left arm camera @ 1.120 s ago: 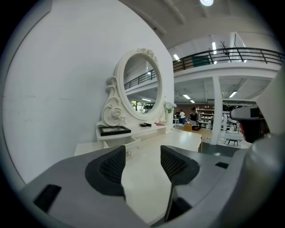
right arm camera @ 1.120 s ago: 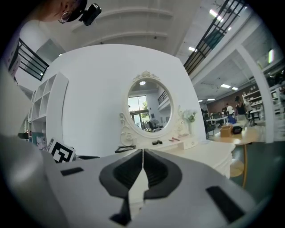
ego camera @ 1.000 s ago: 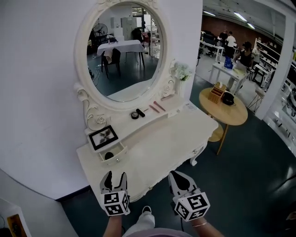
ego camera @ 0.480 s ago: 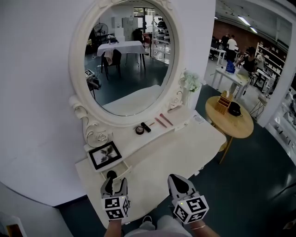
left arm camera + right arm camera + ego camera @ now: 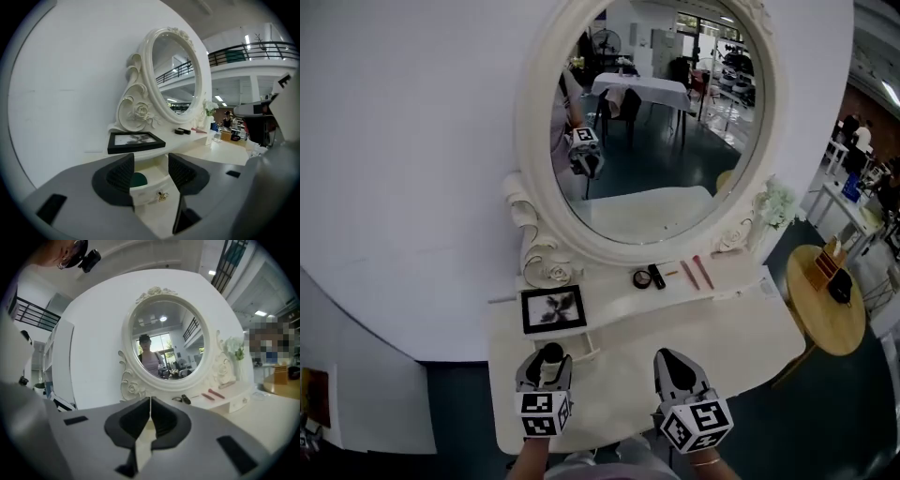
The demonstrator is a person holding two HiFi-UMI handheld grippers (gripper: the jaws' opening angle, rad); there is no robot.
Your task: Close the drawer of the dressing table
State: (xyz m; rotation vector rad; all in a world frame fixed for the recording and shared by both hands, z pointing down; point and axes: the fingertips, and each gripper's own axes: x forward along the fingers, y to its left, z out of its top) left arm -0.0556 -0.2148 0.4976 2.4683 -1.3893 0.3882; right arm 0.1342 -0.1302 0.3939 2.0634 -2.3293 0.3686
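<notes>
Moved in closer; my left gripper (image 5: 545,364), jaws apart, frames the small white gold-knobbed drawer (image 5: 147,193) for pushing. My right gripper (image 5: 677,367) stays closed.

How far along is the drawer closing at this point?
Nothing done yet: the drawer stands open below the picture frame. In hand: the left tongs, jaws apart, line up with its front. The right tongs are shut and empty. Left: push it in.
</notes>
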